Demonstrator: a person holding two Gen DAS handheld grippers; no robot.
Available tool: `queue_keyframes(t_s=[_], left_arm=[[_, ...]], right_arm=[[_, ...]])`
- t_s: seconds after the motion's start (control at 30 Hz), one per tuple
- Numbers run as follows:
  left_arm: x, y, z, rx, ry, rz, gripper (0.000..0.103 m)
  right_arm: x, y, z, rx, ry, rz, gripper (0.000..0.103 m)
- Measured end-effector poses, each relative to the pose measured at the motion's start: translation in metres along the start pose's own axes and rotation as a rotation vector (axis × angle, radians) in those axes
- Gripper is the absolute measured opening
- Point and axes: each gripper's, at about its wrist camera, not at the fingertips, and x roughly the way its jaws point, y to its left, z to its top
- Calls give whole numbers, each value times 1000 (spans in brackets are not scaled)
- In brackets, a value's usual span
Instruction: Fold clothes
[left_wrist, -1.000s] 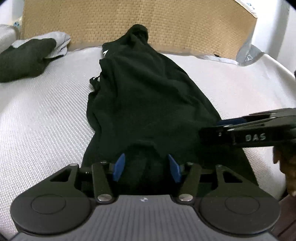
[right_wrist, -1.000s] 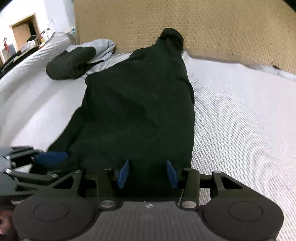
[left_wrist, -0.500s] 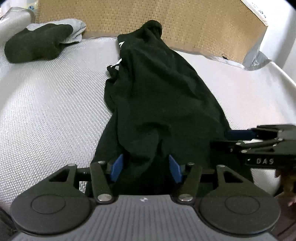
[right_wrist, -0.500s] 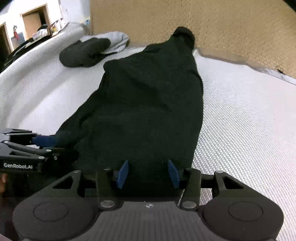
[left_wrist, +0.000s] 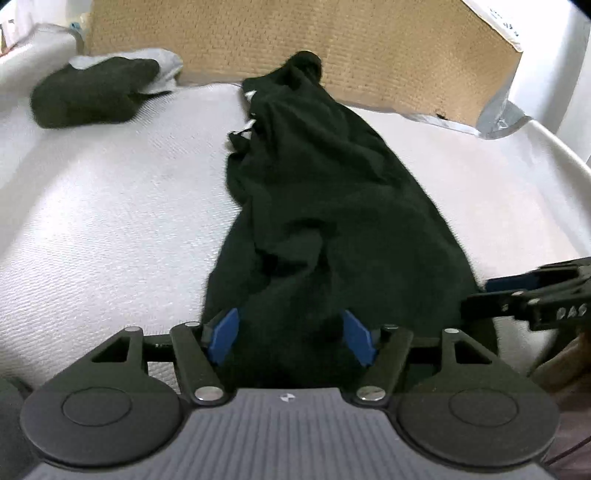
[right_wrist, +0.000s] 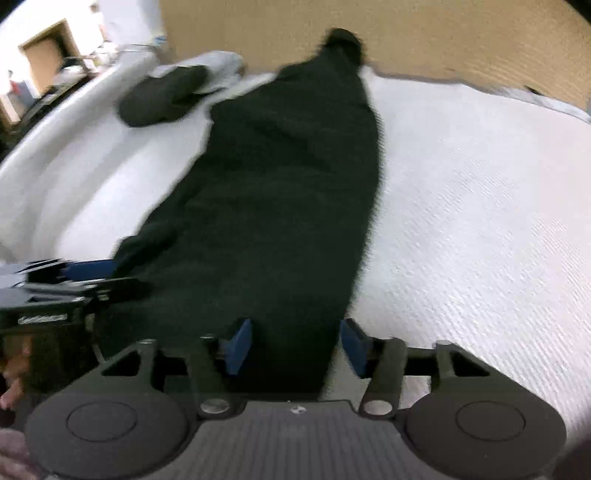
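Left gripper (left_wrist: 291, 334): my black tool with two blue pads points down and forward. Its jaws have just been opening and stand apart, dark cloth between them.
Right gripper (right_wrist: 293, 345): my other black tool with blue pads points down too. Its jaws have just been opening; cloth lies between, not squeezed.
Side by side: I see each tool from the other's camera.
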Motion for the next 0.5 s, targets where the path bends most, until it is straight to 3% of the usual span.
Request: queue_keyframes(t_s=[0.1, 0.5], left_arm=[[0, 3, -2, -21, 5, 3, 67], [4, 1, -1, -6, 7, 8, 70]], right_arm=[[2, -5, -6, 26, 51, -2, 65], [-1, -11, -19, 80, 117, 180, 68]])
